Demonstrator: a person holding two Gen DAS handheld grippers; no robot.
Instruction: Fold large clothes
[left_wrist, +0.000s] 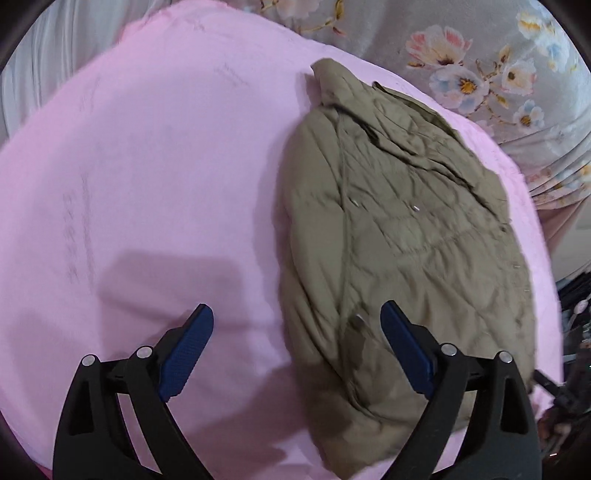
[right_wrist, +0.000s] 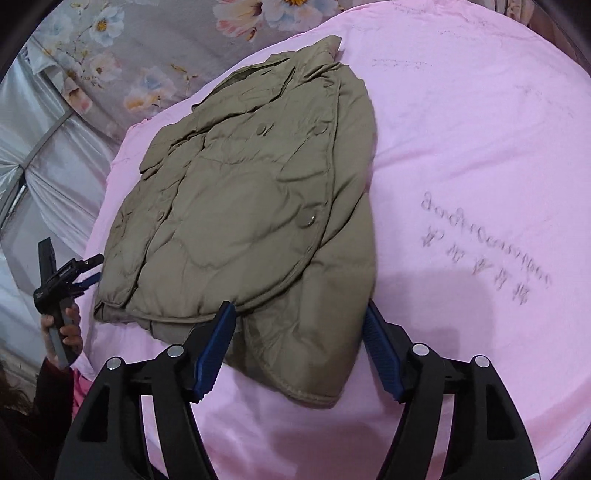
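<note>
I see the olive padded jacket (right_wrist: 251, 206) lying partly folded on the pink sheet (right_wrist: 461, 147) of the bed, collar toward the flowered quilt (right_wrist: 155, 48); my right gripper (right_wrist: 299, 354) hangs over its near hem, jaws apart and holding nothing; my left gripper (left_wrist: 297, 354) has its jaws apart too, one finger over the sheet, the other over the jacket's edge; faint printed lettering (right_wrist: 484, 243) marks the sheet to the right of the jacket.

From my right gripper (right_wrist: 299, 347), the jacket's (right_wrist: 251, 206) folded-under sleeves stay hidden, and the sheet's lettering (right_wrist: 484, 247) ahead-right blurs unreadable.
</note>
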